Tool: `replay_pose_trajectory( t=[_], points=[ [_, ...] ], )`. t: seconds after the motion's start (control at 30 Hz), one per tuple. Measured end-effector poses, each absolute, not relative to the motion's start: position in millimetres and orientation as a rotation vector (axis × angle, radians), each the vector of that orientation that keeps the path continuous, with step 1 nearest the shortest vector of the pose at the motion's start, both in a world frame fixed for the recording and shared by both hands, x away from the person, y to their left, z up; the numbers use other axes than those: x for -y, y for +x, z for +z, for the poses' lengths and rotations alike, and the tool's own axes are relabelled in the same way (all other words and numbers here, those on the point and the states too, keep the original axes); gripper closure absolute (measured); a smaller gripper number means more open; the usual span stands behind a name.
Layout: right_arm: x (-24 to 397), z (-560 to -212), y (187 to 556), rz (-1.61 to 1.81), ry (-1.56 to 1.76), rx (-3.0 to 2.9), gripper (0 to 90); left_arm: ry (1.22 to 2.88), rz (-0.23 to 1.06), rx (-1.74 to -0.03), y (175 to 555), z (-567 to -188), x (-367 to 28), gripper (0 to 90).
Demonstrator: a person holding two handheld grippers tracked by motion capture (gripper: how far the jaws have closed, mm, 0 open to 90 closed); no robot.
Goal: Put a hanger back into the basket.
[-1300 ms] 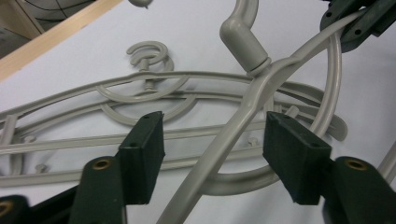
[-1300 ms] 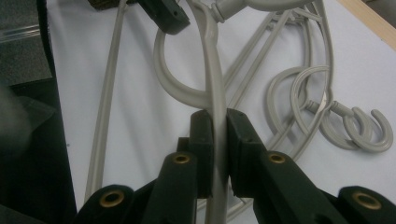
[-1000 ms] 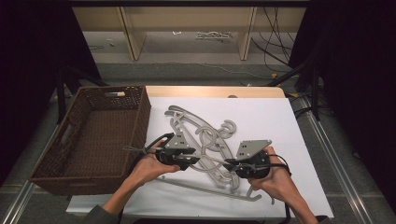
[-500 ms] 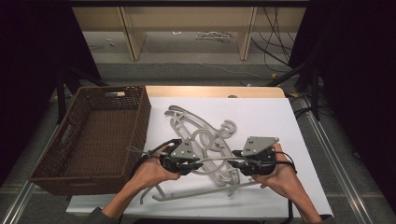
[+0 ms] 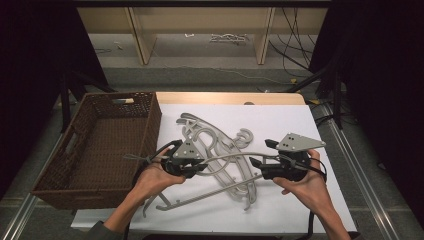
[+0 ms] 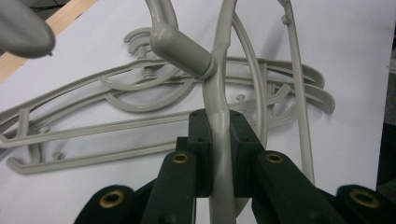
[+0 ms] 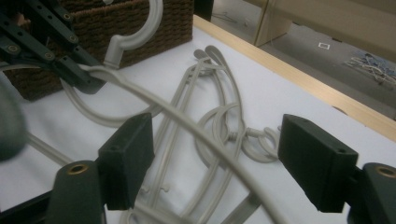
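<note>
high view has me at a white table sheet (image 5: 300,120) with a brown wicker basket (image 5: 100,145) at its left edge and a tangle of grey plastic hangers (image 5: 220,150) lying on the sheet. my left gripper (image 5: 192,167) sits just right of the basket wall, my right gripper (image 5: 260,155) well apart from it on the other side of the pile.

one grey hanger (image 5: 225,159) is lifted off the heap and spans between my two hands. left gripper view shows my left jaws pressed together on that hanger's arm (image 6: 219,140), just below the neck of its hook (image 6: 182,46), with the pads tight against both sides; the rest of the pile lies flat on the sheet beyond.

right gripper view shows my right jaws standing wide, having just been opening. the raised hanger's arm (image 7: 205,135) runs through the gap between them, and i see clear space between it and each pad. farther off in that view, my left gripper (image 7: 86,77) grips the hanger near the hook (image 7: 135,32), in front of the basket (image 7: 154,18).
</note>
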State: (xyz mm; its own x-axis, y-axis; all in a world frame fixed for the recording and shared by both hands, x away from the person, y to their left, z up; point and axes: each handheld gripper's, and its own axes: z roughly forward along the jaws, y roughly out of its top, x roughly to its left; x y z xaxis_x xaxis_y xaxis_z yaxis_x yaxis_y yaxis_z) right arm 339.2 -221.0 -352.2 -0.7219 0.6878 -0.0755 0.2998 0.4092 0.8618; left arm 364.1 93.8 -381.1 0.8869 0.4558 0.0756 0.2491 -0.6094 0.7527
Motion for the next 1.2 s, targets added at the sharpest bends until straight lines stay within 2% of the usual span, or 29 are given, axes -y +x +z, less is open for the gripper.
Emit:
replay_pose_trajectory(
  t=[0.6,1.2],
  points=[
    [212,-377,322,1.390,0.901,-2.111,21.8,2.144,0.397,-0.634,381,-360,-127,81.7],
    [222,-396,310,1.441,0.923,-2.045,20.9,2.079,0.398,-0.599,385,-293,-124,81.7]
  ],
)
